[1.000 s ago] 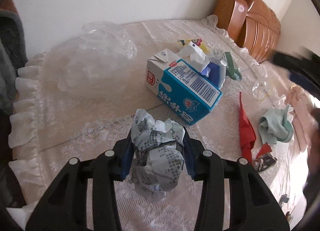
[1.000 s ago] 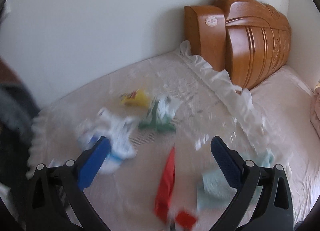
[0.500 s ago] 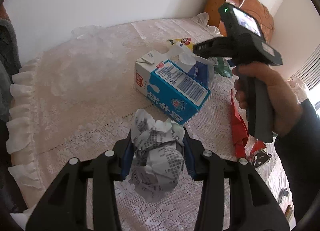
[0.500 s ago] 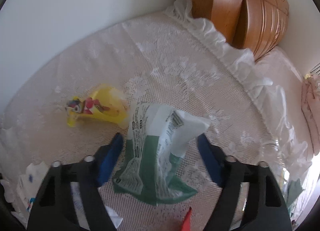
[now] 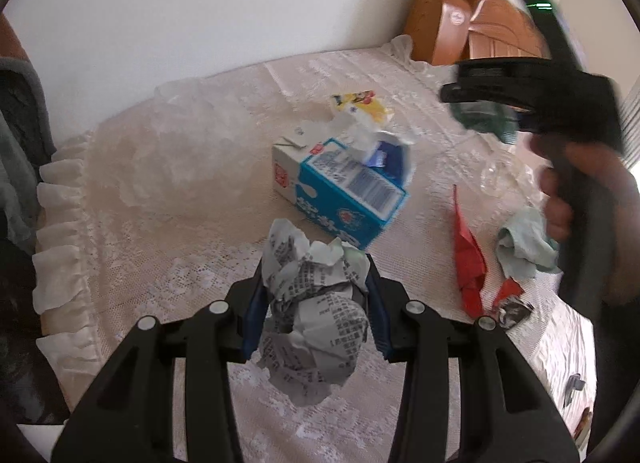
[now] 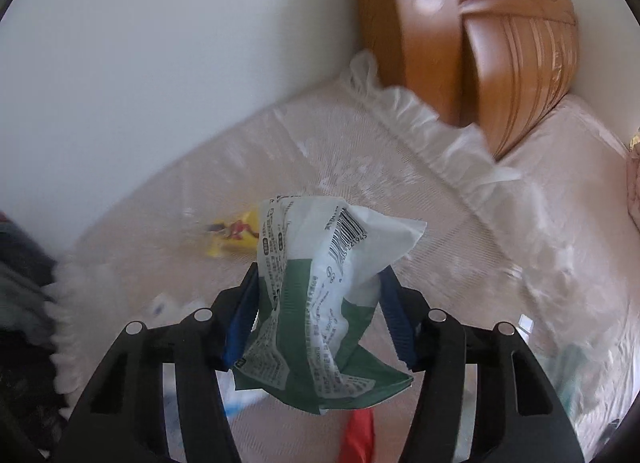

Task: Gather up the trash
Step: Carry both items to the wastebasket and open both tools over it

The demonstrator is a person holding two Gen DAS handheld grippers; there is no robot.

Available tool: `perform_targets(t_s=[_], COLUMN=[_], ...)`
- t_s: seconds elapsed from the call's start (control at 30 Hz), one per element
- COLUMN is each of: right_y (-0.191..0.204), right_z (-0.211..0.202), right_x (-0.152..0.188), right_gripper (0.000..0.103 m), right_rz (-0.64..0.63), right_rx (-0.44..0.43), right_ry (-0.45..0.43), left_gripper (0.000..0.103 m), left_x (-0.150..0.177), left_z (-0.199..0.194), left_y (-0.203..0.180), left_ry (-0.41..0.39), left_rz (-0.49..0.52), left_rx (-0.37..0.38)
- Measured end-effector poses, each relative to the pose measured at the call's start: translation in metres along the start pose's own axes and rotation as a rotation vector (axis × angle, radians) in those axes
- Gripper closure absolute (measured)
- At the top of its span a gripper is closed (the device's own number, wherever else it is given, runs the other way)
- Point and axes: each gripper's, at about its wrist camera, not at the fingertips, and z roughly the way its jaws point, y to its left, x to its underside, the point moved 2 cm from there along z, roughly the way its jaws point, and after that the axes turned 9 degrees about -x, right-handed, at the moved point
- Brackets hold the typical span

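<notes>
on the lace-covered bed, near the middle, a blue and white milk carton lies on its side with crumpled white and blue wrappers at its far end. beyond it sits a yellow wrapper. to the right lie a red wrapper and a pale green cloth. the left hand-held gripper is clamped on a crumpled ball of printed paper, held above the near part of the bed. the right hand-held gripper, gripped by a hand at the right, has just been closing and now pinches a green and white wrapper, lifted clear of the bed. a wooden headboard stands at the far right against the wall.
</notes>
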Motion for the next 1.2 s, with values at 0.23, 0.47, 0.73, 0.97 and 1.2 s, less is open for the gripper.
perform_targets(t_s=[0.23, 0.47, 0.73, 0.97, 1.2], right_y=[-0.049, -0.119, -0.175, -0.232, -0.301], right_z=[-0.108, -0.178, -0.218, -0.214, -0.147], right_x=[0.078, 0.178, 0.239, 0.293, 0.351], right_gripper=[0.045, 0.045, 0.044, 0.042, 0.021], right_rz=[0.053, 0.199, 0.336, 0.370, 0.493], right_rx=[0.002, 0.094, 0.170, 0.259, 0.274], right_ry=[-0.057, -0.030, -0.050, -0.047, 0.080], left_gripper=[0.060, 0.060, 0.060, 0.060, 0.060], left_x=[0.016, 0.043, 0.070, 0.094, 0.120], left_z=[-0.031, -0.057, -0.081, -0.087, -0.092], left_y=[-0.035, -0.093, -0.168, -0.236, -0.285], left_ry=[-0.021, -0.011, -0.011, 0.012, 0.028], left_rz=[0.081, 0.222, 0.397, 0.512, 0.622], left_rx=[0.061, 0.150, 0.230, 0.312, 0.331])
